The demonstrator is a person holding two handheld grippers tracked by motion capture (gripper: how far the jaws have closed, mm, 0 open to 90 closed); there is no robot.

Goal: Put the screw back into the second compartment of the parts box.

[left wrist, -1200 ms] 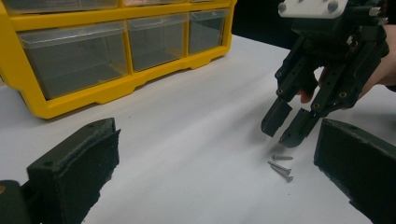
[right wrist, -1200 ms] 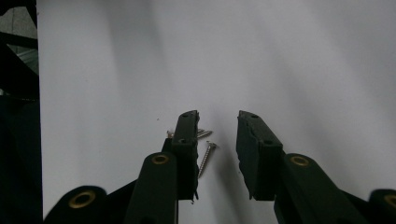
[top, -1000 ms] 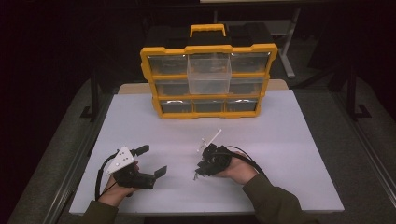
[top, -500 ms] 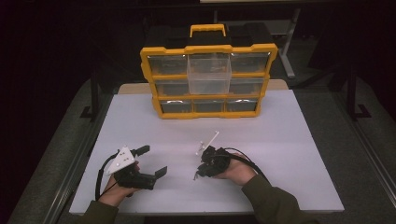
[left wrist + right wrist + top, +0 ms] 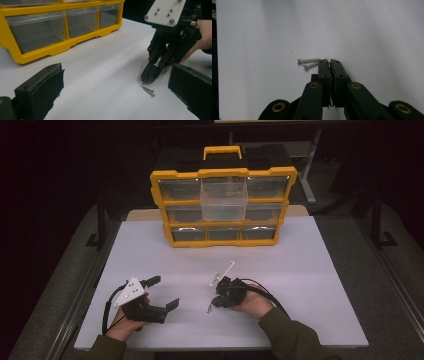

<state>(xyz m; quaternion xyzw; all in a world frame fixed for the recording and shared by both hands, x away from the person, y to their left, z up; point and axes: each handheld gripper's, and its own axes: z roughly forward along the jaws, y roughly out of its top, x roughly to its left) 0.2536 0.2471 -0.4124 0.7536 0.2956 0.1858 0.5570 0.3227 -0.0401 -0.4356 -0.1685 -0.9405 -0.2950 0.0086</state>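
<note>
Two screws (image 5: 309, 63) lay side by side on the white worktop (image 5: 310, 270), touching the tip of my right tool (image 5: 330, 60), its jaws just clenched with nothing visible between them, my left tool (image 5: 162, 292) released nearby, yellow organizer (image 5: 222, 207) well beyond

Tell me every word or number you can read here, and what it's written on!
None: no words, numbers or signs can be read anywhere.
The yellow box and its clear drawers bear no label.
The grey plate shows only bolt heads.
The screws are plain.
</note>
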